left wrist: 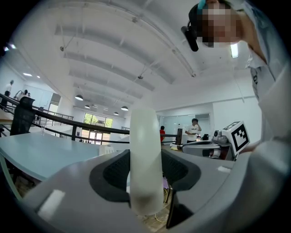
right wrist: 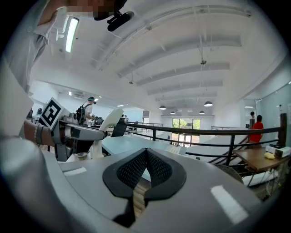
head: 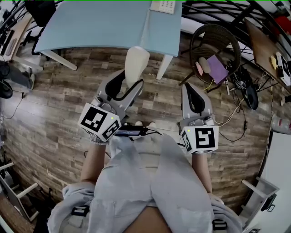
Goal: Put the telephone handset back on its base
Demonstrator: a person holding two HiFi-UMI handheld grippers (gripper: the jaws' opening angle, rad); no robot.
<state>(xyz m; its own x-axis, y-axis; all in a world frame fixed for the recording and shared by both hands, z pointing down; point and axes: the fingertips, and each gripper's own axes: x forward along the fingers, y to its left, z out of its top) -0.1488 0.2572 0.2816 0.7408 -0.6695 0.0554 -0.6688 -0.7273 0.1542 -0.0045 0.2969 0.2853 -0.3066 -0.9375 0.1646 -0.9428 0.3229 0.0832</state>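
A cream-white telephone handset point(head: 136, 63) stands upright between the jaws of my left gripper point(head: 126, 84), which is shut on it over the wooden floor, short of the light blue table point(head: 100, 25). In the left gripper view the handset point(left wrist: 145, 159) fills the gap between the dark pads point(left wrist: 113, 175). A white keypad unit, probably the phone base point(head: 163, 6), lies at the table's far edge. My right gripper point(head: 193, 88) is level with the left, to its right, jaws shut and empty point(right wrist: 145, 166). From the right gripper view I see the handset point(right wrist: 109, 120) to the left.
A round wicker chair point(head: 217, 34) holding a purple sheet point(head: 216, 68) stands right of the table. Cables and a dark bag point(head: 248, 88) lie on the floor further right. A black railing point(right wrist: 204, 133) runs behind the table. White furniture stands at the lower right point(head: 275, 168).
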